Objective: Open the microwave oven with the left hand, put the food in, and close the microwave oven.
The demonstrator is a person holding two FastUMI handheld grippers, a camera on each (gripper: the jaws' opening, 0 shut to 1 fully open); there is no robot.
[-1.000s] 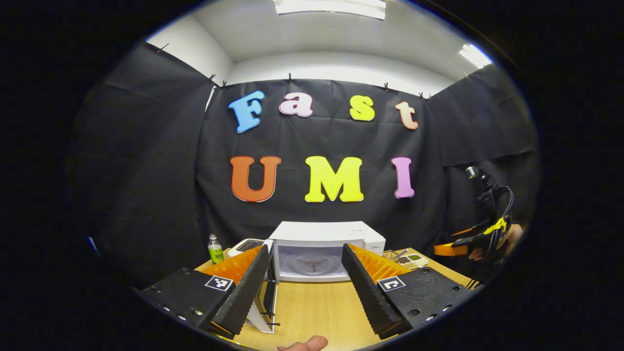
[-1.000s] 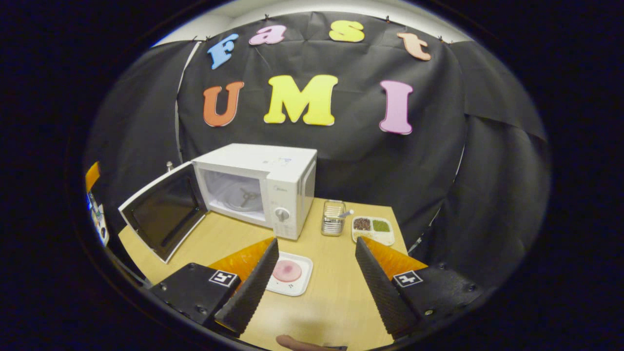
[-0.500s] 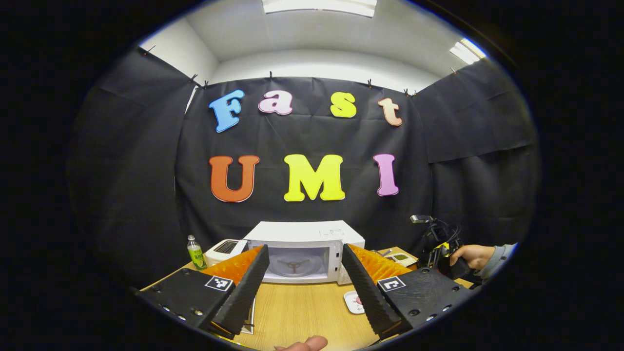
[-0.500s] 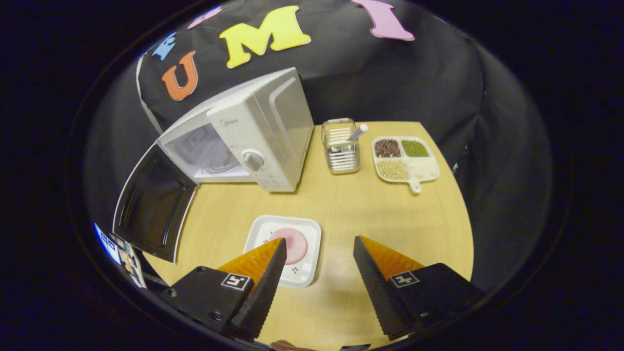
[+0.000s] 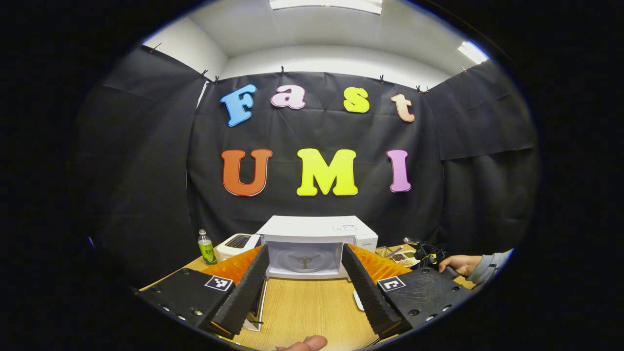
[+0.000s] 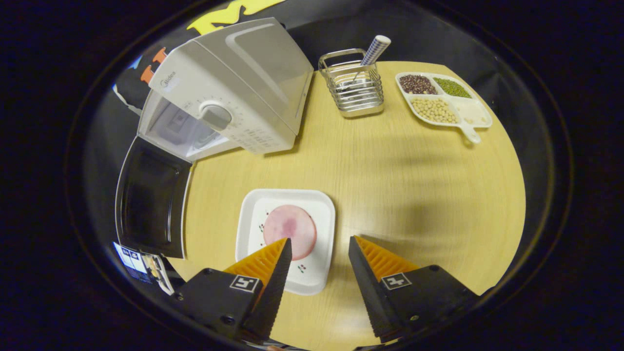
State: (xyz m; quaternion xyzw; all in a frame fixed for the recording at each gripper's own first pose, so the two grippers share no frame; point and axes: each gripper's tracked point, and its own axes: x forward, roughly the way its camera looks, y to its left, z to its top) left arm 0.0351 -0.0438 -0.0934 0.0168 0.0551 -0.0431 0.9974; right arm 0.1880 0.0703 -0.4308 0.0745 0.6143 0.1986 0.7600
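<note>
Hand-held gripper (spread) above plate

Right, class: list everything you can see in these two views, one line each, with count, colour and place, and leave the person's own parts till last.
Microwave: one, white, back left of table, door swung open.
Plate: one, white, square, on the table in front of the microwave, just ahead of the right gripper.
Food: one, pink round, on the plate.
Wire rack: one, silver, right of the microwave, holding a checked utensil.
Divided tray: one, white, far right; dark, green and pale beans.
Bottle: one, green, left of the microwave.
Toaster: one, white, beside the bottle.
Table: one, light wood.
Left gripper: orange-and-black fingers, open.
Right gripper: same, open.
Hand: one, grey sleeve.
</note>
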